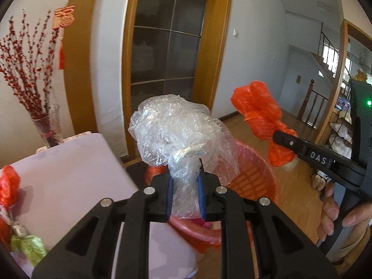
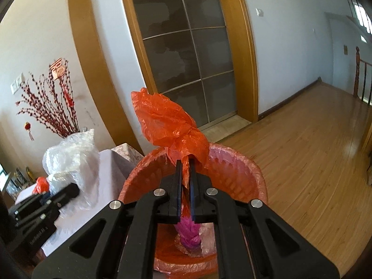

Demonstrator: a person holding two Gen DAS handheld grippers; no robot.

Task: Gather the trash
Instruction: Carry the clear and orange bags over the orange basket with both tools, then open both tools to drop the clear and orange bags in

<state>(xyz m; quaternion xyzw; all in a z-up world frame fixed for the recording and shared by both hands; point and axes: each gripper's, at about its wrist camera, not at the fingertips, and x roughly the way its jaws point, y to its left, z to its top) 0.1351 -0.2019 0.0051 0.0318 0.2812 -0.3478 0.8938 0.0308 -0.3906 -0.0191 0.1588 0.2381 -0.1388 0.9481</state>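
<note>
Right now my left tool (image 1: 184,181) is clenched on a wad of clear plastic film (image 1: 181,130), held just off the desk (image 1: 69,169) edge above the red bin (image 2: 234,162), while my right tool (image 2: 184,174) pinches a crumpled orange bag (image 2: 172,125) over the bin's mouth. Both scraps look near weightless, soft and slippery, so I judge a grip low on the bunched neck is safest. Open floor (image 2: 302,151) lies to the right; more scraps (image 1: 9,183) sit at the desk's near left edge

text: "DAS" | on: right gripper (image 1: 282,139) arm, white letters
</note>
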